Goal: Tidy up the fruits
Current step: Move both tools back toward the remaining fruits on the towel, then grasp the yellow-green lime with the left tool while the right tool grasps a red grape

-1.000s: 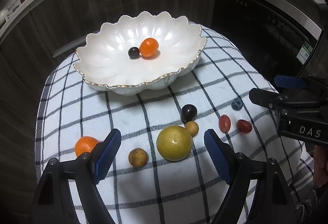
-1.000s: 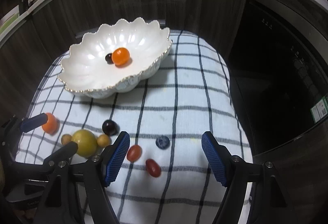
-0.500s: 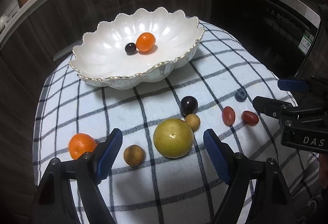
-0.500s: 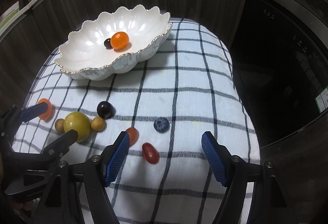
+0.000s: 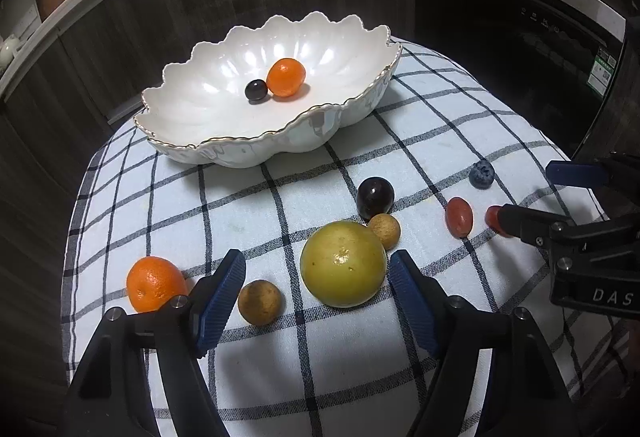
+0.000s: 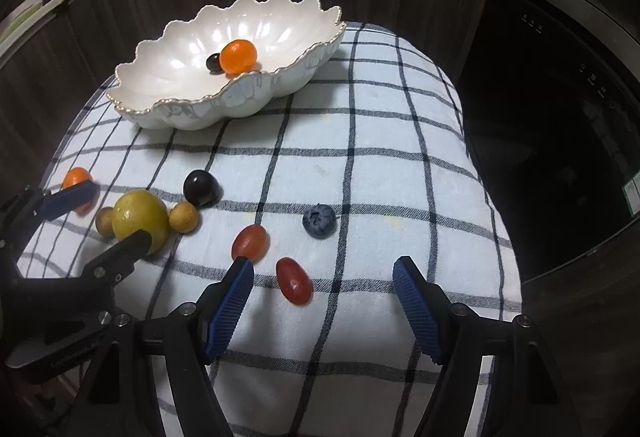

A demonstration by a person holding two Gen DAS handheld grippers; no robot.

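The yellow fruit (image 5: 343, 263) lies on the checked cloth (image 5: 280, 205), between the pads of the closing left claw (image 5: 316, 297), not yet gripped. A brown ball (image 5: 260, 302) also sits between those pads, and another (image 5: 384, 230) touches the fruit; a closing pad could trap or roll either. The right claw (image 6: 322, 301) stands wide over a red grape (image 6: 294, 280); its second grape (image 6: 249, 242) could get nudged. The bowl (image 5: 240, 153) holds two fruits.
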